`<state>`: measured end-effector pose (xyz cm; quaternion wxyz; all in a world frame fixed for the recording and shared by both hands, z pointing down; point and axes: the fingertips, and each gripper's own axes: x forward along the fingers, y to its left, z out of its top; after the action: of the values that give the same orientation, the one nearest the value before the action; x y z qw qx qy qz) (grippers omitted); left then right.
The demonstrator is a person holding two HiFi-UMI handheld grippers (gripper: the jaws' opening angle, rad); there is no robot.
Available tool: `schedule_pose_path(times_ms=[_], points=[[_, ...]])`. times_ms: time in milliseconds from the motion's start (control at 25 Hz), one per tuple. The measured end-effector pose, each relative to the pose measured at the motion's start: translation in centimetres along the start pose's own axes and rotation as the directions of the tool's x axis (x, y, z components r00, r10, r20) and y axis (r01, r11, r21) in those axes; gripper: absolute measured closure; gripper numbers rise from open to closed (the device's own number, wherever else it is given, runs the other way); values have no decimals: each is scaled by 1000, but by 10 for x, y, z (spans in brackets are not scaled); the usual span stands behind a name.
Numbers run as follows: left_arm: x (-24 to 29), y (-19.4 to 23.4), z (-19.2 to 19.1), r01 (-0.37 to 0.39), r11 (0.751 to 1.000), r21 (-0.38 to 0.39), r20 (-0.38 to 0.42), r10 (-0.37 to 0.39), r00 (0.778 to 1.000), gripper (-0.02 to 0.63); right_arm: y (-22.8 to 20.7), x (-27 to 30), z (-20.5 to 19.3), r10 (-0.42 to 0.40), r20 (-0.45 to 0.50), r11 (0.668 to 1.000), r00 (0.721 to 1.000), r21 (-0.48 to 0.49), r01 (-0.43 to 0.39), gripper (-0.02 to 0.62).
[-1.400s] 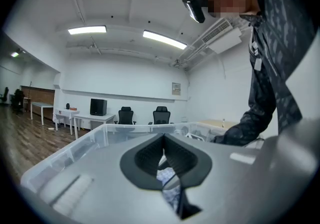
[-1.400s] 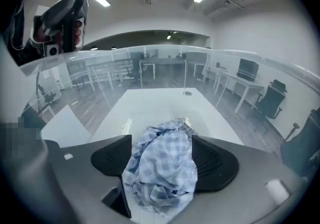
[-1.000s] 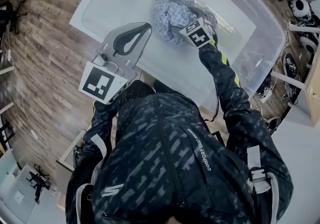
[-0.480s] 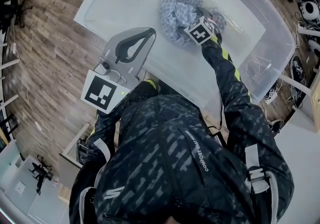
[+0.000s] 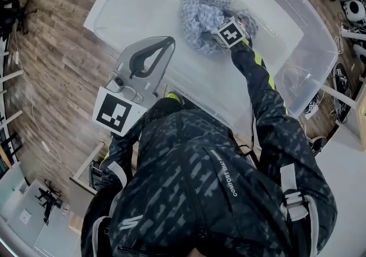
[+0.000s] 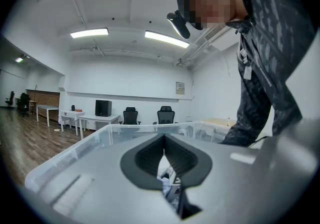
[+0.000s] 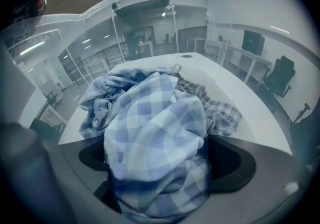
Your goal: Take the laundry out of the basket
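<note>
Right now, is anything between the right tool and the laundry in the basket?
Nothing visible. The right tool sits inside the clear basket. Its jaws have just been opening, and the checked laundry already bulges between them.

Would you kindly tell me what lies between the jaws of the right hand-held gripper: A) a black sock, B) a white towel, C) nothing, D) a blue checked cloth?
D: the right gripper view shows the blue checked cloth bunched between the jaws of the right hand-held gripper, which have just been opening and stand wide apart.
</note>
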<state>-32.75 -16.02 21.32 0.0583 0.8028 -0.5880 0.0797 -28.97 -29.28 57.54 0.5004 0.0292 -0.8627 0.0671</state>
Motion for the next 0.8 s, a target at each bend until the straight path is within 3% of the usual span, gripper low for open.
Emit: schedule_pose_path(times_ms=[200,320,440,520,640,800], points=[[-1,0,1,-6,1000,6,11,6,1000,598,0,-3,2,-12,19,1000,1000,1,12,51],[-2,1,1,-11,1000,8,21,11,1000,598,8,-4,5,2,25,1000,1000,-2,-2,142],[-2,2,4,-21,1000,0,36,21,999,598,18,-5,9,25,36,999,999,26,-26,305],[-3,4,9,-28,1000,-11,71,29,997,598,21,-4,11,38,43,997,998,69,-40,379],[-3,6,12,-33,999,-32,103,37,994,598,17,-8,12,37,63,990,997,133,-45,436],[-7,4,12,-31,999,-37,108,35,994,598,13,-24,15,11,110,980,994,195,-32,457]])
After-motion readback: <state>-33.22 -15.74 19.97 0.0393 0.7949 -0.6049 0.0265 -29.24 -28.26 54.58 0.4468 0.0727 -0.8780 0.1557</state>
